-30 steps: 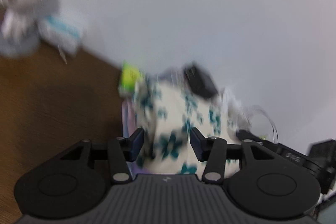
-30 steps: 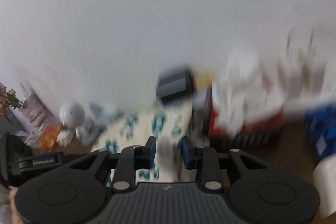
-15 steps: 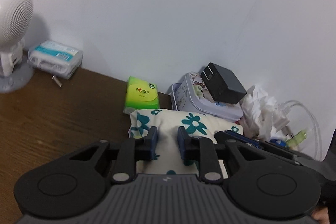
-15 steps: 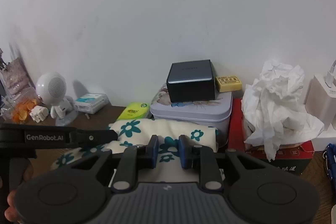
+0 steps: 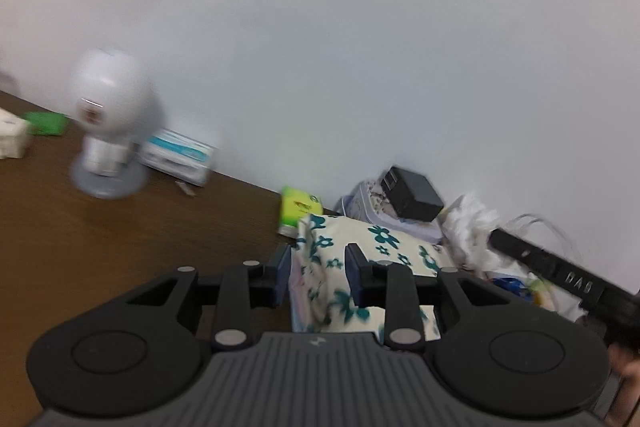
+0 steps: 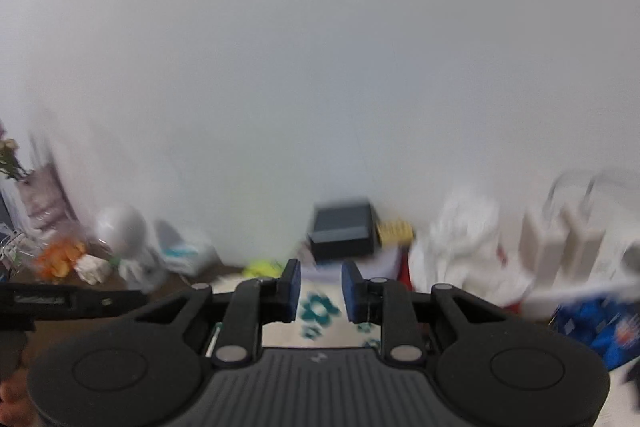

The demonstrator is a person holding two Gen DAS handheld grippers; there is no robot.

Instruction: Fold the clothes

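A folded cream cloth with teal flowers (image 5: 384,247) lies on the brown table (image 5: 120,247), against a tin by the wall. My left gripper (image 5: 318,273) hovers over the cloth's left end; its jaws are opening, a fold shows in the gap, and the pads do not press on it. The right gripper (image 6: 320,287) stands a little apart over the same cloth (image 6: 318,311), with the gap between its pads free. Its black body (image 5: 560,275) crosses the left wrist view at the right. Both views are blurred.
A white round device on a stand (image 5: 108,131), a white and teal pack (image 5: 180,155) and a green pack (image 5: 300,207) line the wall. A tin (image 5: 368,203) carries a black box (image 5: 412,195). Crumpled tissue (image 6: 468,239), white plugs (image 6: 560,247) and a blue packet (image 6: 600,319) crowd the right.
Both grippers have drawn back and up from the cloth. The left jaws stand wider than half a second ago. The cloth stays folded on the table.
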